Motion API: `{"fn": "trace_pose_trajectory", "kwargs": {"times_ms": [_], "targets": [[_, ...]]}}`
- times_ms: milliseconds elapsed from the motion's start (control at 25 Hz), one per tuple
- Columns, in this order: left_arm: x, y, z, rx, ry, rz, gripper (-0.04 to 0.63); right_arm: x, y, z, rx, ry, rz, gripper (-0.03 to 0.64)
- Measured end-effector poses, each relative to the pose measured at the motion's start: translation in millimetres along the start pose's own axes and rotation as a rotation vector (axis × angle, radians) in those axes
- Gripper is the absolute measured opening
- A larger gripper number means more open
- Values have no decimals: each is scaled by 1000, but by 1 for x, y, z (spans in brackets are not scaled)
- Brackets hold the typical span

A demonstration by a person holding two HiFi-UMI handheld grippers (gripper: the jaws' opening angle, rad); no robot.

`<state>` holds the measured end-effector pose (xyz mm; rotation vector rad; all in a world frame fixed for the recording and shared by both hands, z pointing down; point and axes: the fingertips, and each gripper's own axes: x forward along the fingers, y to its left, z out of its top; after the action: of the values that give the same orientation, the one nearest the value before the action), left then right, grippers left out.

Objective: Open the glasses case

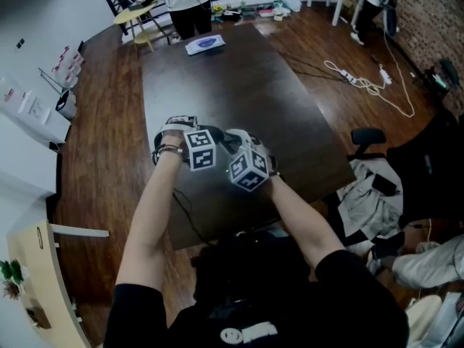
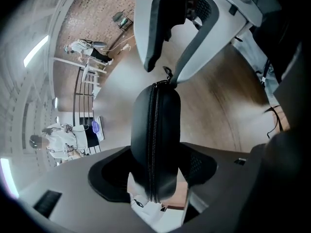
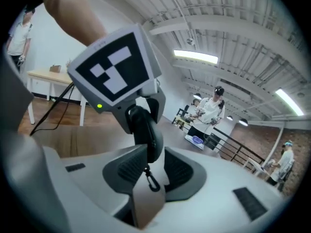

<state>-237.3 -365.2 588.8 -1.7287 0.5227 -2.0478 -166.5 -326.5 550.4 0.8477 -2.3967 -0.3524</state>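
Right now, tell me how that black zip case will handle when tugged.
The glasses case holds its rounded shape clamped in the left gripper, so probably stiff. Its smooth shell may slip. The zipper pull dangles loose, likely swinging away.

The case [image 2: 156, 130] is over the near half of the table [image 1: 217, 85], with one end in the left gripper [image 2: 158, 178] and its far end between the jaws of the right gripper [image 3: 148, 171]. A packet [image 1: 205, 44] lies at the table's far end. A chair [image 1: 366, 136] stands right of the table.
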Motion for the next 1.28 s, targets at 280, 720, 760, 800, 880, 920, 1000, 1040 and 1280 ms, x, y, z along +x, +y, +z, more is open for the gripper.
{"fn": "trace_pose_trajectory", "kwargs": {"times_ms": [280,720,760,800,880,920,1000,1040,1280], "targets": [[-4,-1,6,20,-7,4,279,6,4,-7,-19,56,49,54],[-6,-6,15,22,-62,-11,272,-2,-12,-38,-108,146,-10,0],[-6,-7,14,16,-63,-15,272,-3,-14,-43,-112,154,-12,0],[-5,-8,12,13,-58,-22,272,-4,-14,-44,-120,153,-14,0],[-3,-12,7,14,-40,-40,272,-6,-10,-40,-161,137,-17,3],[-2,-14,6,17,-33,-53,272,-6,-7,-38,-189,131,-14,12],[-1,-17,6,39,-19,-71,272,-2,5,-36,-240,135,15,39],[0,-18,6,55,-8,-76,272,0,12,-37,-249,145,39,59],[2,-36,2,175,88,-170,272,5,37,-32,-170,172,135,172]]}}
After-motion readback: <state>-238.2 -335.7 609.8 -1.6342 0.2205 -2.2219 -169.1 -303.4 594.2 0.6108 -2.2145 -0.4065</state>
